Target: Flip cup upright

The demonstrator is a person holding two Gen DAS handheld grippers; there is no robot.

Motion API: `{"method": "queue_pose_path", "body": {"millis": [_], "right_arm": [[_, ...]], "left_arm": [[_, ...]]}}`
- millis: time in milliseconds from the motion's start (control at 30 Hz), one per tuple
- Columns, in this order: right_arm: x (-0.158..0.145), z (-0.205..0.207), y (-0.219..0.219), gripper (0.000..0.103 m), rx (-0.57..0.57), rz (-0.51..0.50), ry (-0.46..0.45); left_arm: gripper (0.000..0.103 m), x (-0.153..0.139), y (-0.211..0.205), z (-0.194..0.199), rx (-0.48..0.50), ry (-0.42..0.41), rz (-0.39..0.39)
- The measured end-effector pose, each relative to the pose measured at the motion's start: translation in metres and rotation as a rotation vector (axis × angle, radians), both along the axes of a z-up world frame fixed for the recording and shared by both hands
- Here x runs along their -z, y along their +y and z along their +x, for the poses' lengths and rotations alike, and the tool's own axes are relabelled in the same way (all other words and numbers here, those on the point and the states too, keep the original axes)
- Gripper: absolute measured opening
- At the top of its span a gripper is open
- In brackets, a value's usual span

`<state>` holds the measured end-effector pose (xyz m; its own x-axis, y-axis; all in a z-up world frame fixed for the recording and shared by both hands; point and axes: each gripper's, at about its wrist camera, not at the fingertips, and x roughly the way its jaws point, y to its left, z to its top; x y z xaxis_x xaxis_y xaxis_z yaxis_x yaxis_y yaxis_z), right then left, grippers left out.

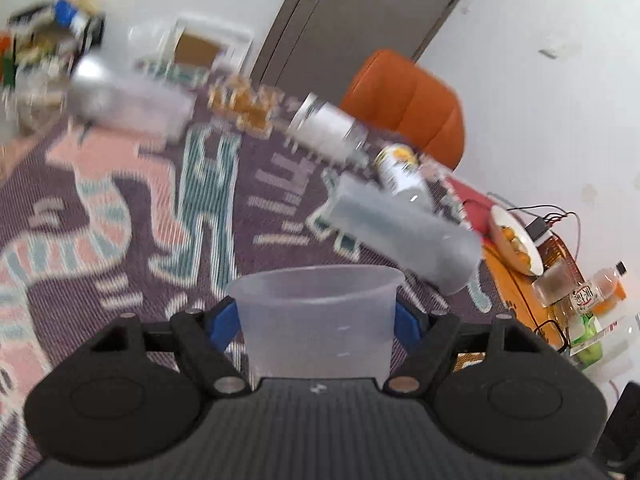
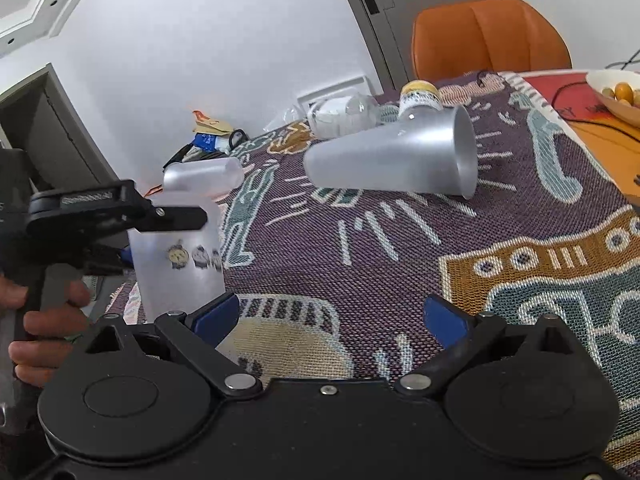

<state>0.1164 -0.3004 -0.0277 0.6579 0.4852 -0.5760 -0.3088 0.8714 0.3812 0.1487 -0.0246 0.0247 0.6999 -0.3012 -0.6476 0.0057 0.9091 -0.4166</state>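
Note:
My left gripper (image 1: 316,322) is shut on a frosted plastic cup (image 1: 316,316), its blue pads against both sides, open rim facing away. The right wrist view shows that same cup (image 2: 178,264), with small cartoon prints, held above the table's left edge by the left gripper (image 2: 132,216). A second frosted cup (image 2: 394,156) lies on its side mid-cloth, mouth to the right; it also shows in the left wrist view (image 1: 404,232). A third frosted cup (image 2: 202,176) lies on its side further left. My right gripper (image 2: 332,316) is open and empty above the cloth.
A patterned woven cloth (image 2: 400,264) covers the table. A yellow-lidded bottle (image 2: 420,100) and a clear jar (image 2: 340,114) stand behind the lying cup. A bowl of fruit (image 2: 620,94) sits far right. An orange chair (image 2: 488,36) stands behind. Clutter (image 2: 208,140) lies at the far left edge.

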Motion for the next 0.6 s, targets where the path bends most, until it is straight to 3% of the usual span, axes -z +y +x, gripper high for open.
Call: {"method": "queue_pose_path", "body": {"millis": [333,600], "right_arm": [[-0.01,-0.014,0.008,0.1,0.0,-0.014,-0.045],[-0.013,-0.018,0.009,0.1,0.012,-0.027,-0.06]], "left_arm": [[0.075,-0.03,-0.02,-0.037,-0.006,-0.25,0.203],[0.076,-0.025,-0.033,-0.047,0.017,-0.343,0.307]]}}
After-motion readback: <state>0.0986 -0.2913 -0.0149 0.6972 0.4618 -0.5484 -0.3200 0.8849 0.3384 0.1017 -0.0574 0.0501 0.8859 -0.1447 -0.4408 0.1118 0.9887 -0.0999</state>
